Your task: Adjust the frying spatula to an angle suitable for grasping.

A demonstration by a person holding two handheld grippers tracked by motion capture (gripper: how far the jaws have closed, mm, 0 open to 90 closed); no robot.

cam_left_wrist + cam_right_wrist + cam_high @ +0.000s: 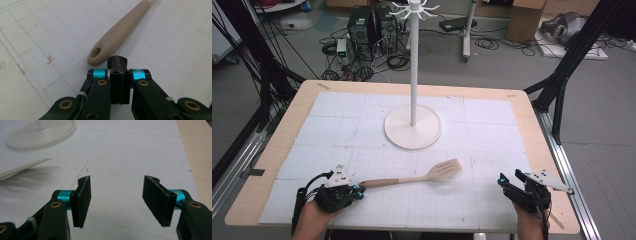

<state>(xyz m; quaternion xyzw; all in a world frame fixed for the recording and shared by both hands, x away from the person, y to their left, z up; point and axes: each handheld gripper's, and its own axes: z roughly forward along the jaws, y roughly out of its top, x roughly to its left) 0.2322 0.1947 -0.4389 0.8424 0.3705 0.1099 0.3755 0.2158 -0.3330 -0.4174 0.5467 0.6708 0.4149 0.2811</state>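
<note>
At the left side of the table [272,150], near the front edge, the left gripper [358,191] rests low over the white gridded mat [362,125]. In the left gripper view its two black jaws are pressed flat together, with nothing between them. The tip of this gripper is just beside the end of the handle of the wooden slotted spatula [417,176]; in the left gripper view the spatula handle [120,32], with its hanging hole, lies just in front of the closed jaws, and I cannot tell if they touch.

The spatula lies flat on the mat, its handle pointing to the left gripper and its slotted blade pointing to the right and a little away from the person. Behind it, at the middle of the table, stands a white hook stand [413,75] on a round base.

At the right side, the right gripper [503,181] is well apart from the spatula. Its jaws stand wide open over bare mat and hold nothing.
</note>
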